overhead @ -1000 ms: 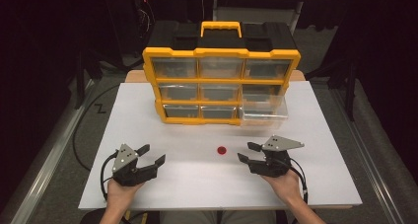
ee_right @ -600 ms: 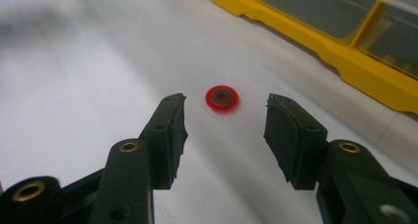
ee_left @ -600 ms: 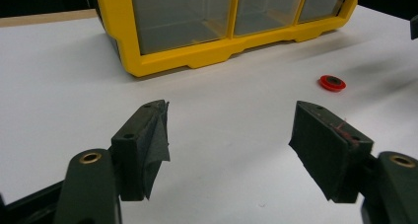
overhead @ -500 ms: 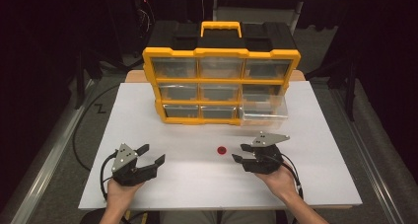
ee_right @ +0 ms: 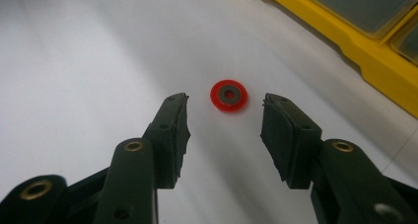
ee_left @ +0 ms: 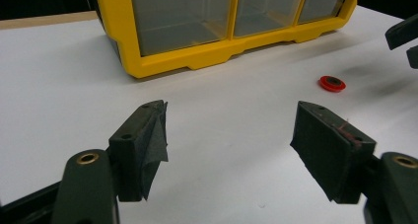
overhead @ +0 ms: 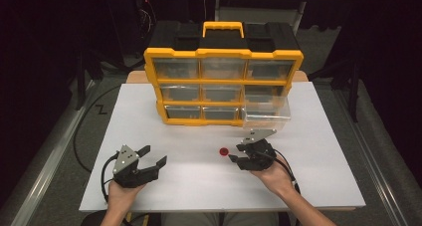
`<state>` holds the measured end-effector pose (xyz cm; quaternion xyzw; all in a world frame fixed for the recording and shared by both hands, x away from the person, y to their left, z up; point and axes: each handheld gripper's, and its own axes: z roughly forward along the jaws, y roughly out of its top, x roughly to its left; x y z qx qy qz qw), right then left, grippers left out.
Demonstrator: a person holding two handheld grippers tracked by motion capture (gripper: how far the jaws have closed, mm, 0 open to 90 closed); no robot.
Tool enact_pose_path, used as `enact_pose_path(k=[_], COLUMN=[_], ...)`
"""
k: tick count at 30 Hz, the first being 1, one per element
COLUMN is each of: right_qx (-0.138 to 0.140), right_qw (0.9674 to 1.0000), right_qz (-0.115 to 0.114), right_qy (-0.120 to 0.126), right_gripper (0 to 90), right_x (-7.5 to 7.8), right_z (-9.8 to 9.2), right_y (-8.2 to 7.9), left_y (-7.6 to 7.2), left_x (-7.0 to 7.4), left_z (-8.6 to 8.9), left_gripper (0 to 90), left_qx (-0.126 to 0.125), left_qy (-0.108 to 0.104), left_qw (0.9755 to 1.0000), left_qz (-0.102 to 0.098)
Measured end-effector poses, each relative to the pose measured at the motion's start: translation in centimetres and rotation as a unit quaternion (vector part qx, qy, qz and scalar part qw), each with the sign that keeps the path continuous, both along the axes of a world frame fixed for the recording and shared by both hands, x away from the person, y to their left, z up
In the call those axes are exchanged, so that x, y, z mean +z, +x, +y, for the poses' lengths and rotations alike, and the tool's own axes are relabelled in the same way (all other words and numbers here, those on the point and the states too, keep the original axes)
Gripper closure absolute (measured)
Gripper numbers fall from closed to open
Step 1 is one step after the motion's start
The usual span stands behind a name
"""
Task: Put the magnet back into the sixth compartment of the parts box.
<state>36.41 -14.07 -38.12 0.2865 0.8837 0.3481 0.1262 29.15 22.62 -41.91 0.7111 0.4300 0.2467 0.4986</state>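
Note:
A small red ring with a dark centre (overhead: pixel 224 151) (ee_right: pixel 228 95) (ee_left: pixel 331 83) lies flat on the white table (overhead: pixel 199 181). My right gripper (overhead: pixel 236 153) (ee_right: pixel 224 120) is open, its jaws pointing left at the ring, which sits just beyond and between the tips. My left gripper (overhead: pixel 153 156) (ee_left: pixel 229 135) rests open at the front left, nothing between its jaws. Behind stands a yellow organiser (overhead: pixel 223 84) with clear drawers; its bottom-right drawer (overhead: pixel 266 114) is pulled out.
The organiser's black body and yellow handle (overhead: pixel 223 29) rise at the back of the table. Dark floor and cables surround the table on both sides. Bare tabletop lies between the two grippers and along the front edge.
My right gripper has moved left and forward toward the red ring, turning its jaws to face it. The left gripper has stayed put.

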Motion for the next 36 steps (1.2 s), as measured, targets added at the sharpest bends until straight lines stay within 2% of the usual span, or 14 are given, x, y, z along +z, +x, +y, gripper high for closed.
enact_pose_path(k=[7, 15, 26, 36], right_qx=[0.006, 0.007, 0.008, 0.008], right_qw=[0.9998, 0.9992, 0.9982, 0.9957], right_qz=[0.002, 0.017, 0.031, 0.047], right_qy=[-0.019, -0.037, -0.051, -0.079], right_gripper=[55.6, 56.0, 57.3, 58.3], right_x=[0.1, 0.2, 0.1, -0.4], right_z=[0.9, 1.9, 2.9, 3.9], right_y=[0.4, 0.9, 1.8, 2.7], left_y=[0.0, 0.1, 0.1, 0.1], left_x=[0.0, -0.1, -0.1, -0.1], left_z=[0.0, -0.1, -0.2, -0.1], left_gripper=[29.4, 29.4, 29.4, 29.2], left_qx=[0.0, -0.003, -0.007, -0.005], left_qy=[0.0, 0.003, 0.005, 0.004], left_qw=[1.0, 1.0, 1.0, 1.0], left_qz=[-0.001, 0.003, 0.003, 0.002])
